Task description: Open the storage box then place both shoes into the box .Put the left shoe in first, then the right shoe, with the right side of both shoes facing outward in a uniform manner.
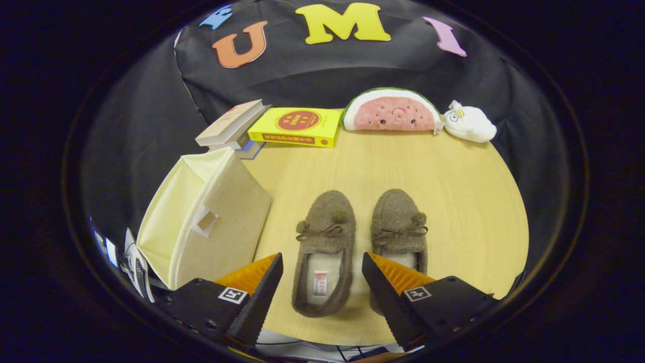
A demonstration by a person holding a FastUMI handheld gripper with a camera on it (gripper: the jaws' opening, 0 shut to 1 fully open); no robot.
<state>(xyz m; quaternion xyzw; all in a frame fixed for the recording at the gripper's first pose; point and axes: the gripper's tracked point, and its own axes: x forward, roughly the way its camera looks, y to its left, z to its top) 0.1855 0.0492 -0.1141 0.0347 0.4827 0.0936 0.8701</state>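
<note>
Tool (322, 287) fingers spread, empty, hovering over left shoe (324, 252). Right shoe (399, 227) just beside it on surface (453, 201). Box (201, 222) to left, apparently unopened. I judge opening step pending; next I swing left to box.

Bare table (453, 201) lies open right of the right shoe (399, 224); the storage box (211, 217) (lid shut) crowds the left shoe (325, 252), between the gripper's (322, 262) spread fingers.
</note>
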